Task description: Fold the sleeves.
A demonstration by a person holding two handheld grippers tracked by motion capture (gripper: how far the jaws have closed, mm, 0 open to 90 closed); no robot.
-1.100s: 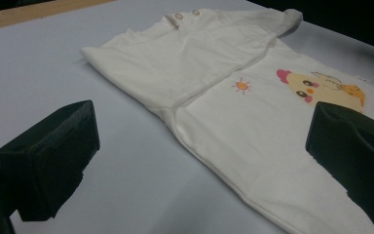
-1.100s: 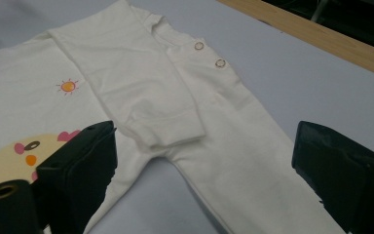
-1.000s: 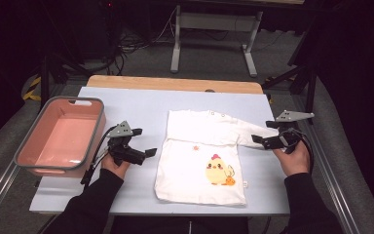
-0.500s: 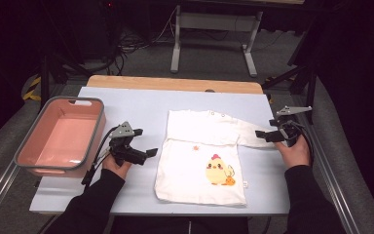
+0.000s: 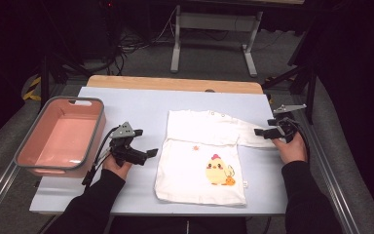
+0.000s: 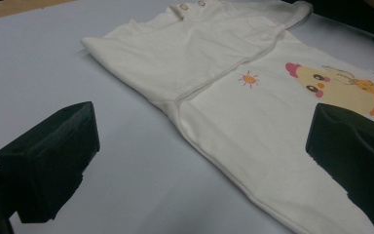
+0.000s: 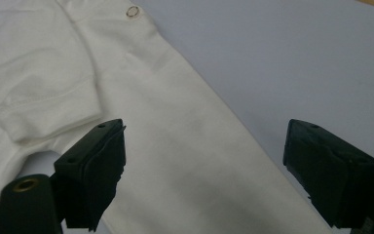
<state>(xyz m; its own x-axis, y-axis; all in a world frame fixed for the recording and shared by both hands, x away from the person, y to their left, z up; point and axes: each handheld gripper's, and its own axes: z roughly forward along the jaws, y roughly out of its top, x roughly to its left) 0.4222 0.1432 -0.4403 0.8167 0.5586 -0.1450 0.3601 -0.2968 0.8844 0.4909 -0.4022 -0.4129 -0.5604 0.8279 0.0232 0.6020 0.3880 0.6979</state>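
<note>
Right gripper [image 5: 265, 132] released, jaws wide, just been closing slightly; long sleeve [image 7: 190, 161] between jaws, pads not pressing it. Left gripper [image 5: 146, 155] released, jaws wide, nothing between, hovering just beside shirt's left edge. White baby shirt [image 5: 202, 163] flat mid tabletop [image 5: 126, 105], chick print [image 5: 218, 170] facing up, near sleeve folded over chest, far sleeve stretched toward right gripper. Snap buttons [image 6: 191, 5] at shoulder. Pink bin [image 5: 61, 136] at tabletop's left edge, well apart from shirt.

No readable text, brand or number anywhere; just a chick print [image 5: 217, 170] on the white shirt [image 5: 199, 156].
</note>
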